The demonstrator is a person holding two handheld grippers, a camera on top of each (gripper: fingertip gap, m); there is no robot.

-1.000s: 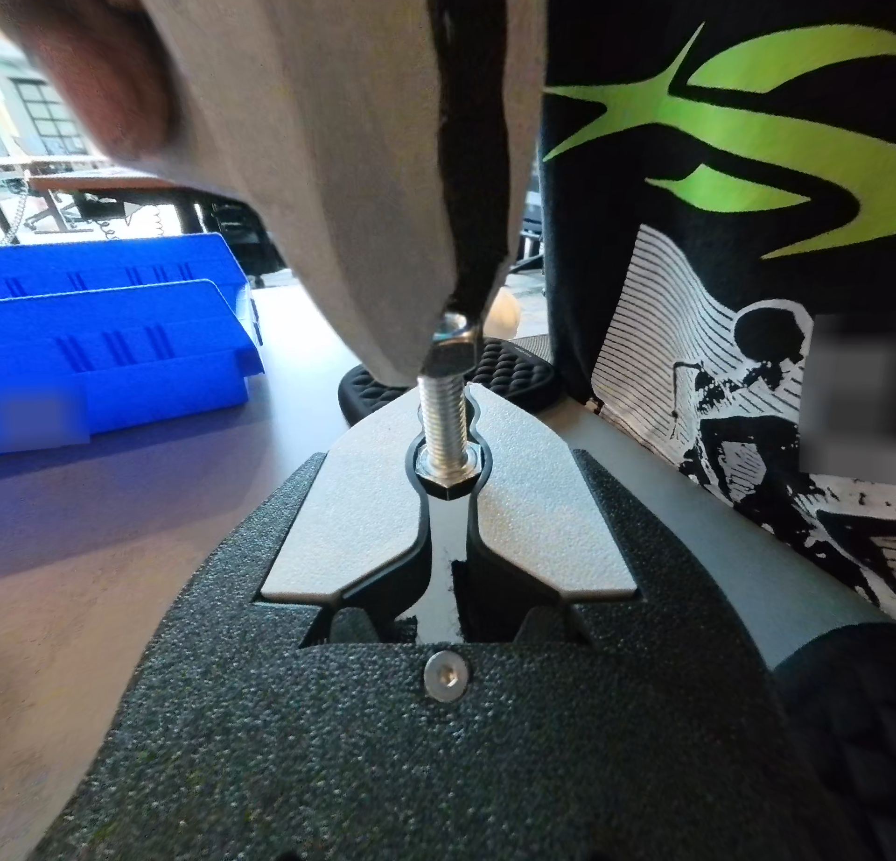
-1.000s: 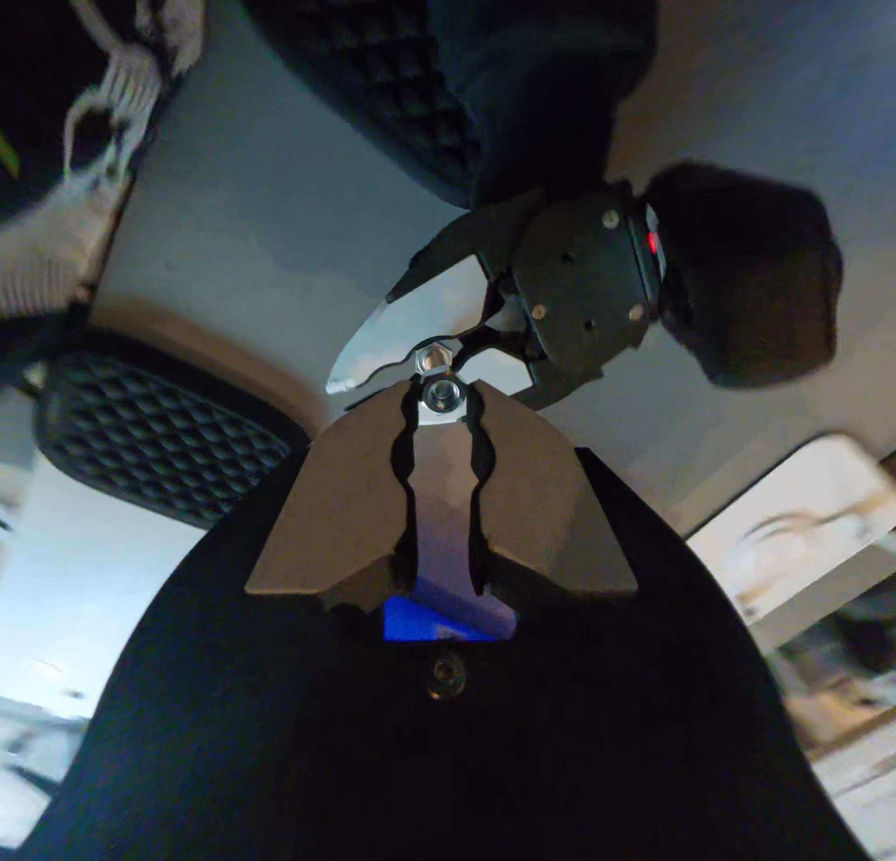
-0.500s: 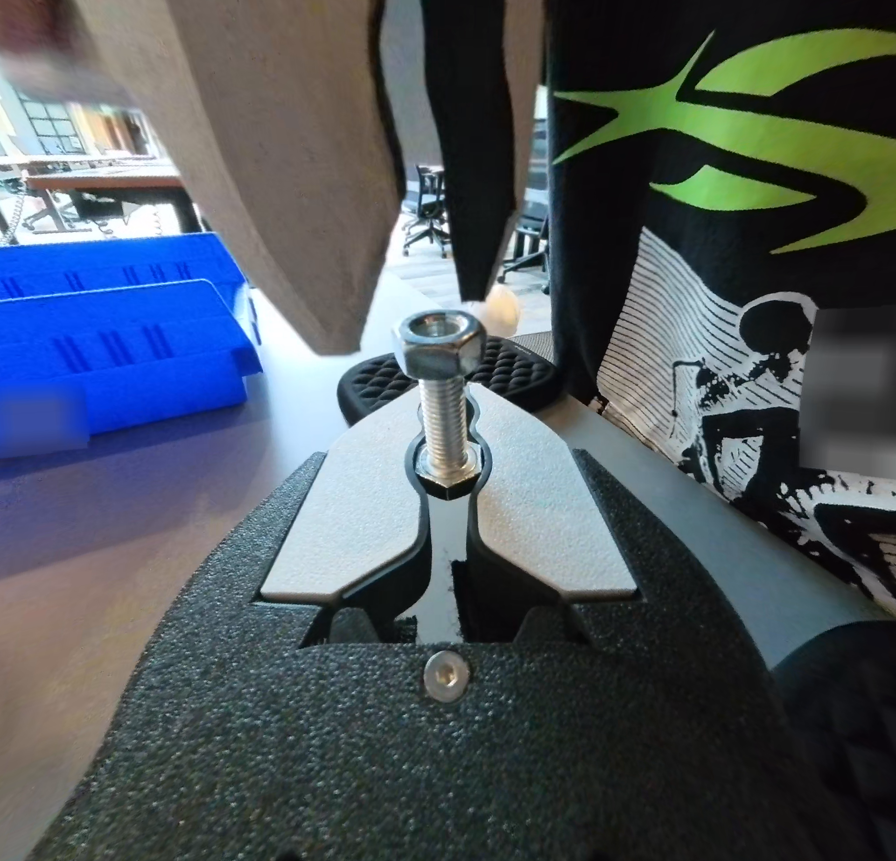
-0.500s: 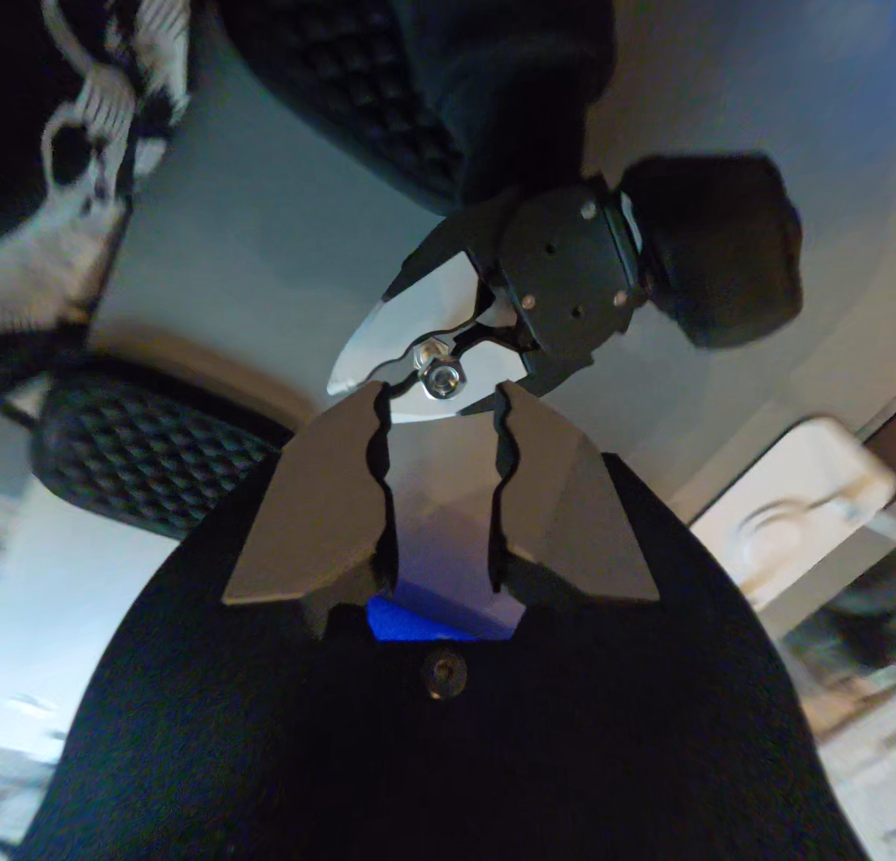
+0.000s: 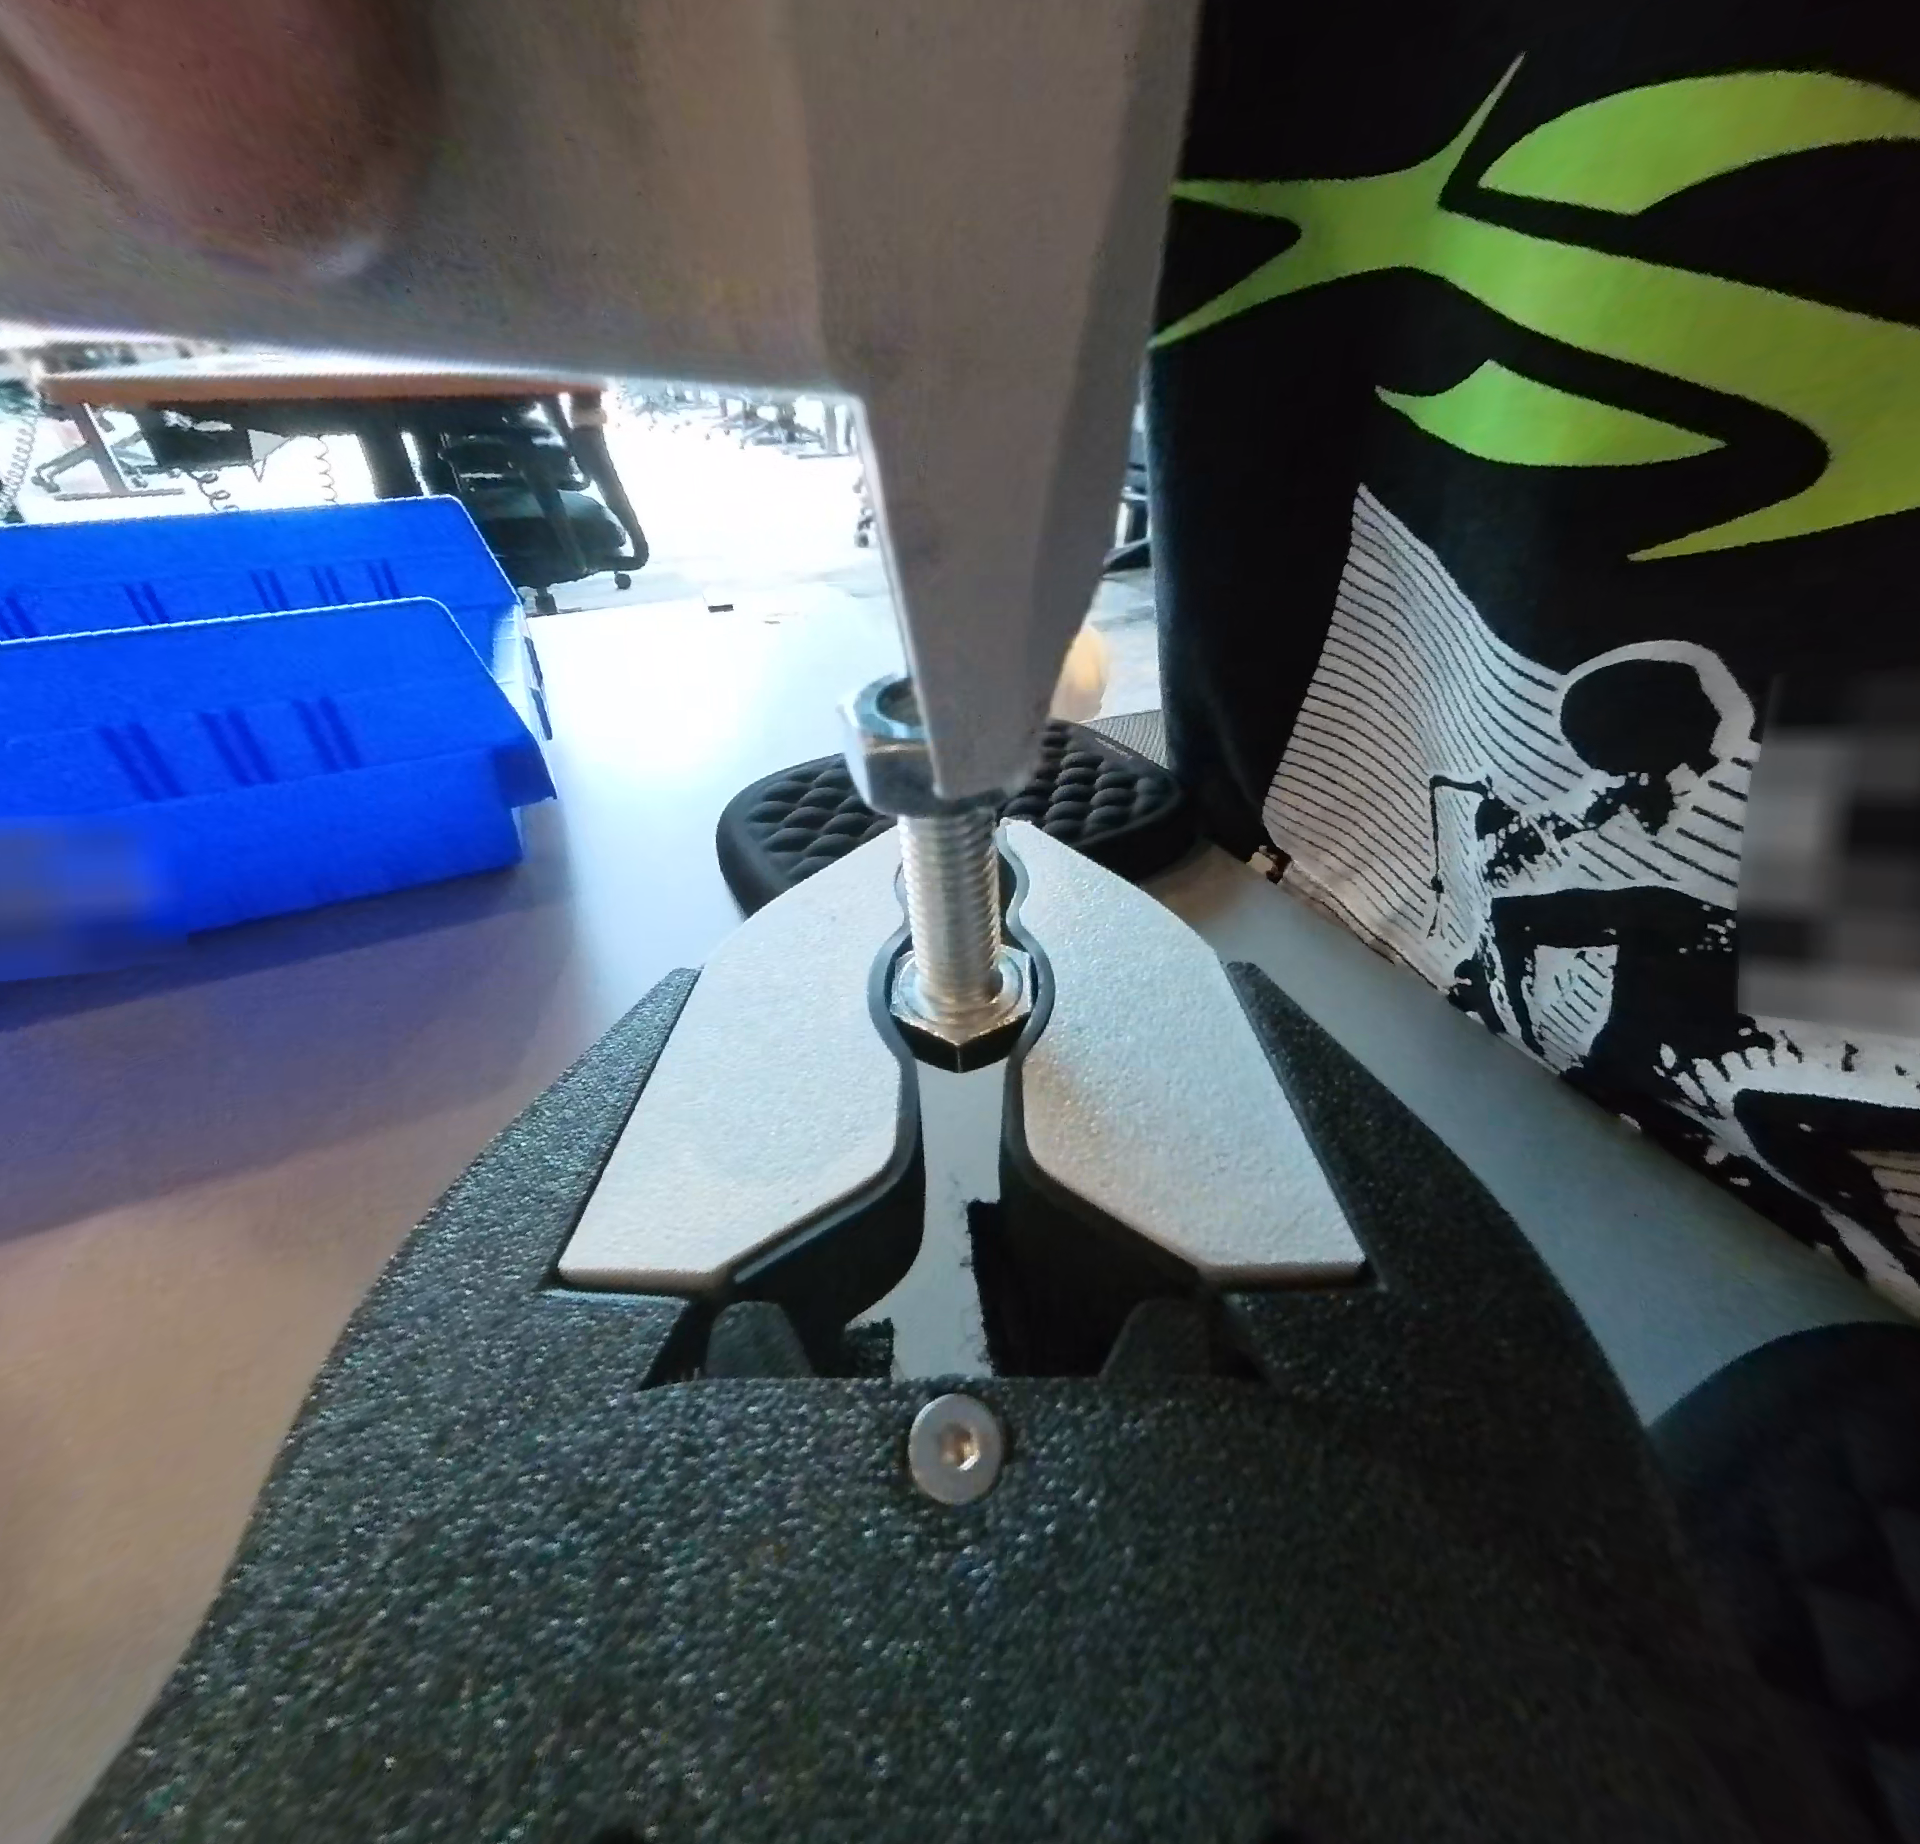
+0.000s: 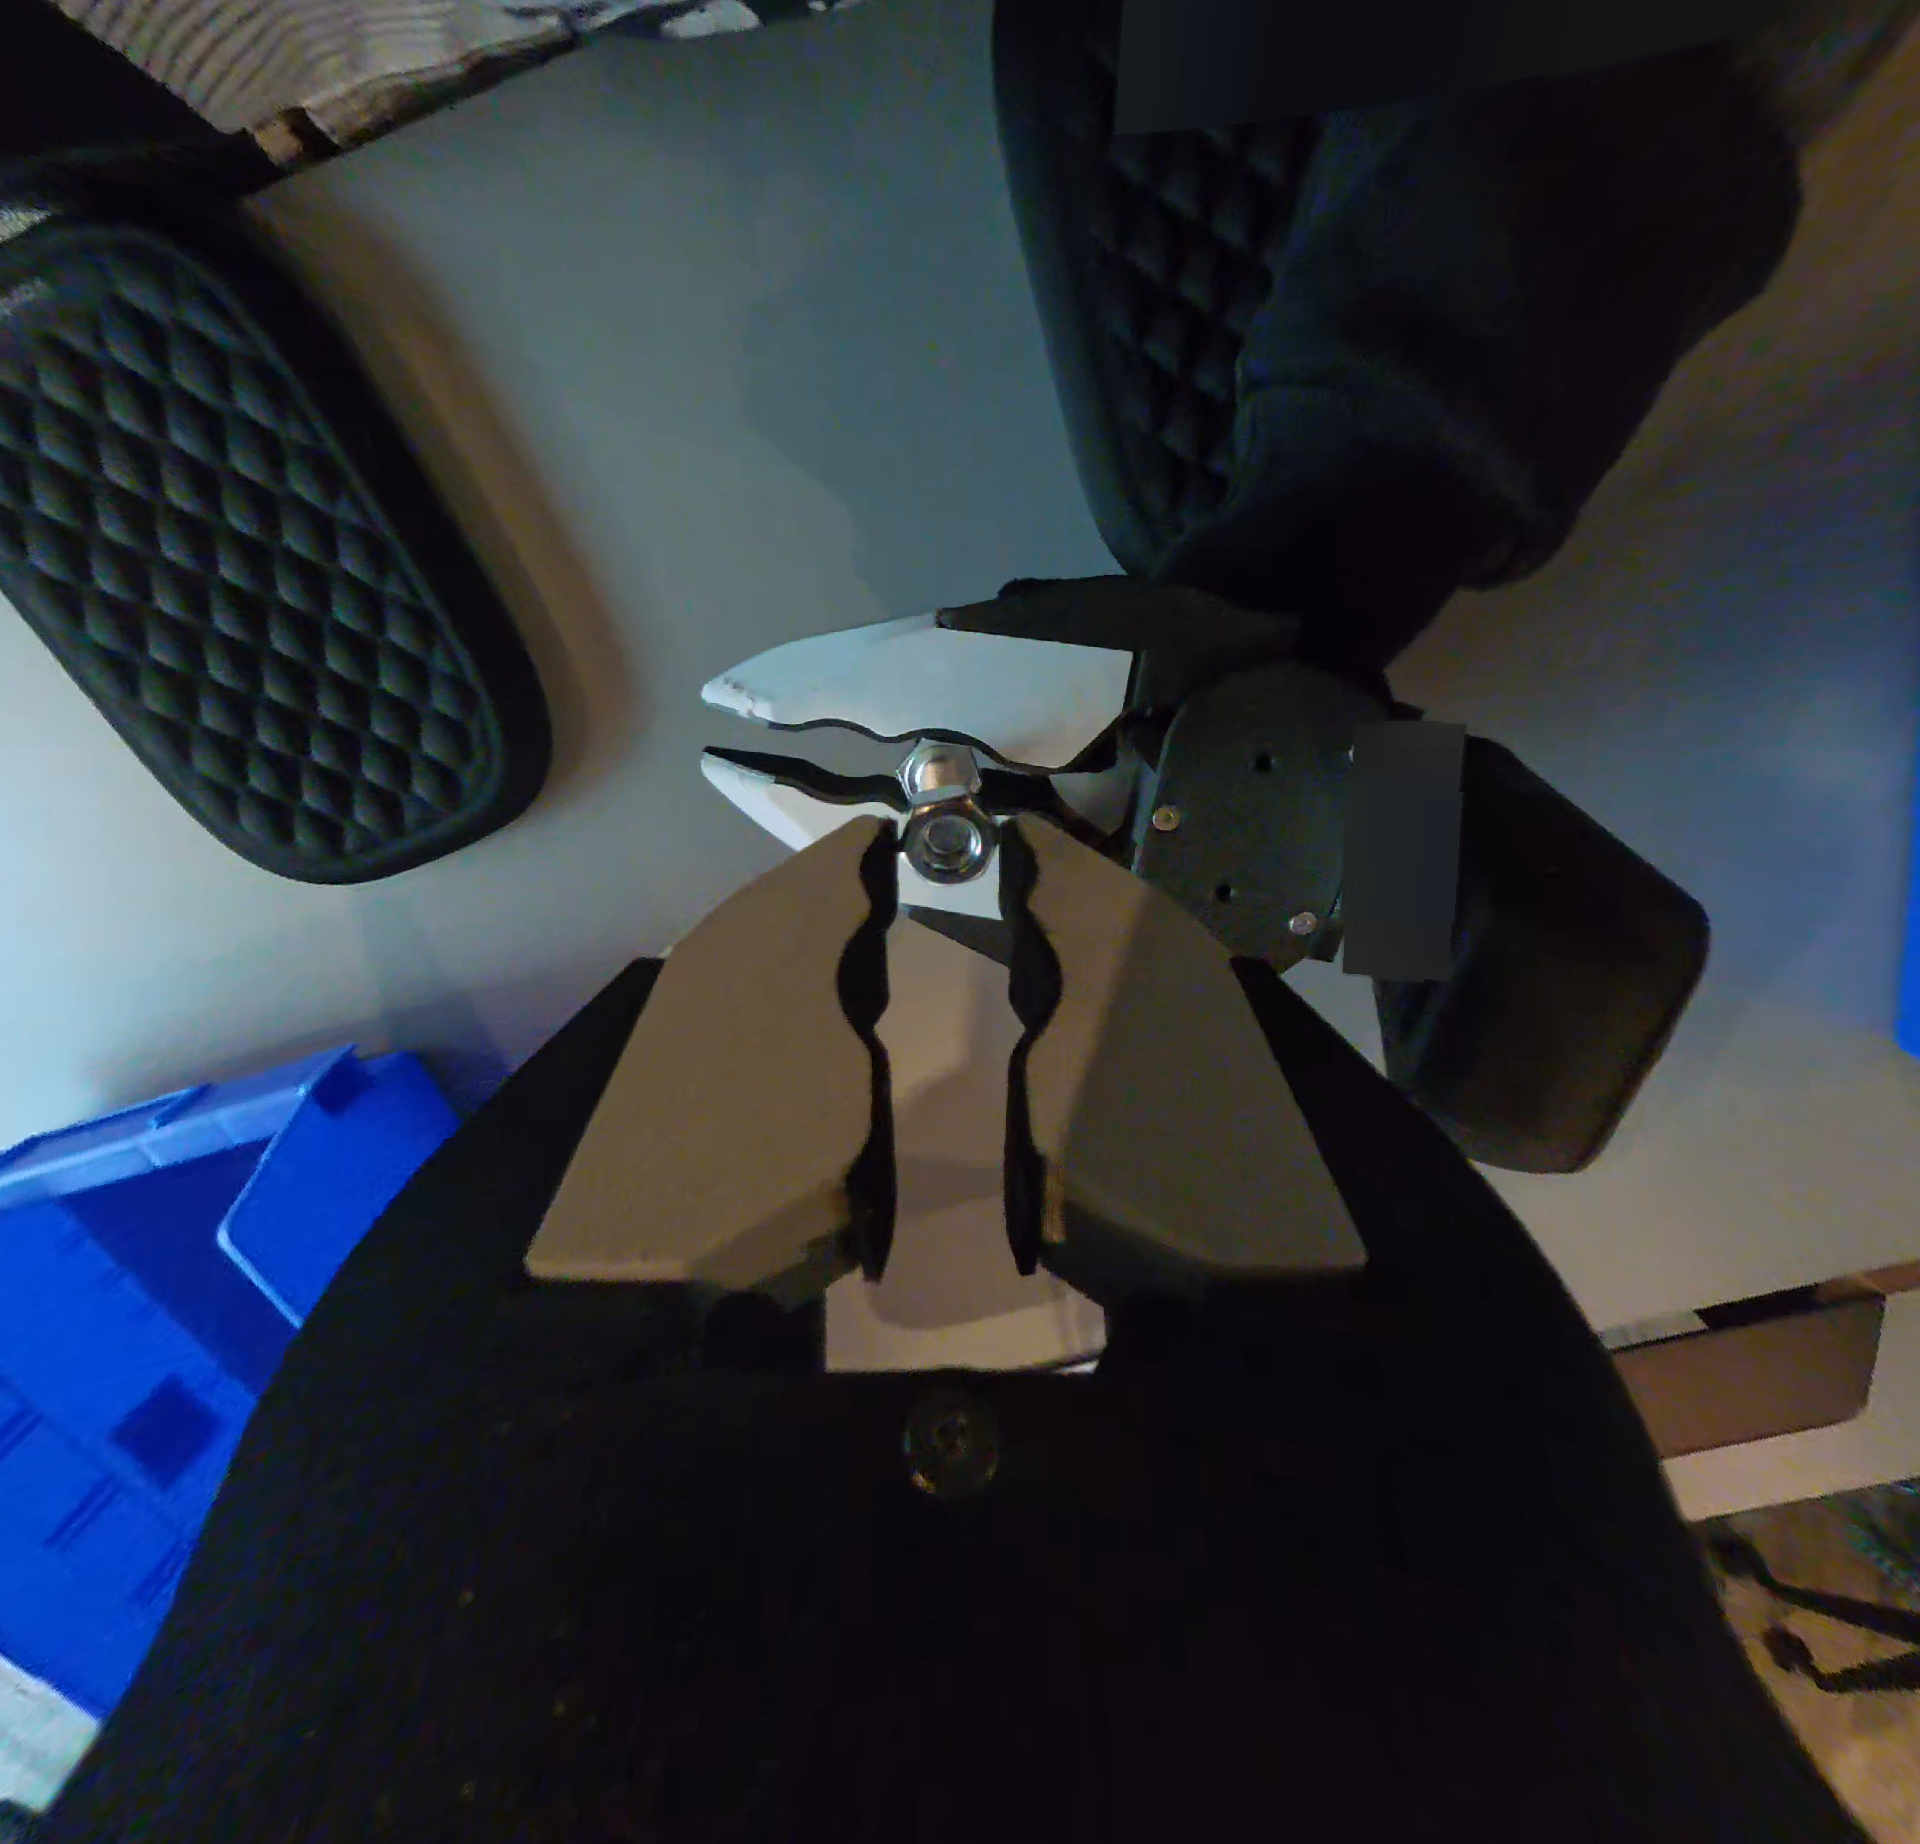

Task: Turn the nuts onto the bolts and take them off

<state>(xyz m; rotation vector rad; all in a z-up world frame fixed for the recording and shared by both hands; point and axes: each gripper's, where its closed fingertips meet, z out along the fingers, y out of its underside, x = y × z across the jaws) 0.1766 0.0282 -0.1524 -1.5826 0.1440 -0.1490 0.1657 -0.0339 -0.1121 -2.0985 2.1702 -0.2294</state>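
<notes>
One bolt (image 5: pixel 948 901) upright, left tongs (image 5: pixel 961 1005) clamping its head, right tongs (image 6: pixel 943 844) closing round one nut (image 5: pixel 883 755), two blue bins (image 5: pixel 239 714).

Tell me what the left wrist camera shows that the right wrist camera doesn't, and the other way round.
Only the left wrist view shows the bolt's threaded shank side-on, standing up from the left gripper, which is shut on the bolt's hex head, and the printed black shirt.

Only the right wrist view looks down the bolt's axis, showing the right gripper with its fingertips either side of the nut, the left gripper's black body, and a cardboard box.

Both show the bolt, the nut at its free end, blue bins and black textured pads on the table.
</notes>
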